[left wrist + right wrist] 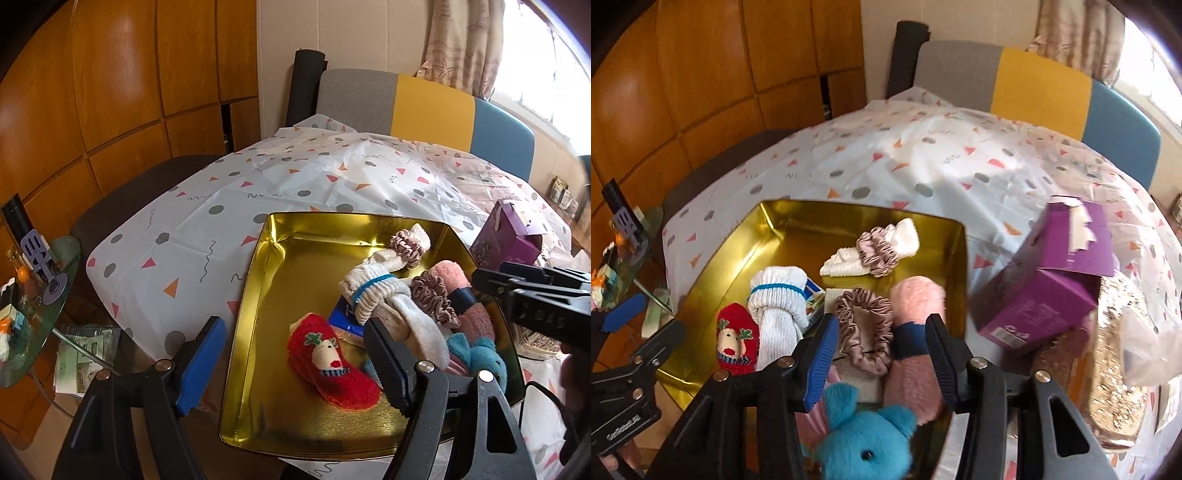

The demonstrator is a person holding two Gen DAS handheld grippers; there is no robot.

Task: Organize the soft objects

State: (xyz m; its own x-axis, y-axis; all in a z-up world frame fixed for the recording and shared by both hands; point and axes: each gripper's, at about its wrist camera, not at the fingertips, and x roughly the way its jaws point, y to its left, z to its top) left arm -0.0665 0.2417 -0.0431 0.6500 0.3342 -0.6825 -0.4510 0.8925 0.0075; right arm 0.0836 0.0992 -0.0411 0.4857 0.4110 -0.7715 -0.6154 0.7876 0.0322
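A gold tin [258,280] sits on the patterned tablecloth and holds several soft things. Among them are a red reindeer sock [332,365], a white sock with a blue stripe [373,291], a pink fuzzy sock [916,295], a brown scrunchie [864,325] and a blue plush toy [864,443]. A second scrunchie [877,254] lies on a cream sock further back. My left gripper [293,323] is open, its fingers straddling the tin's left wall without touching it. My right gripper [881,321] hangs open over the brown scrunchie and the pink sock, pads clear of both.
A torn purple carton [1045,295] lies tilted right of the tin, with a gold sequinned item [1115,369] beyond it. A grey, yellow and blue chair back [424,99] stands behind the table. A cluttered glass side table [33,314] is low on the left.
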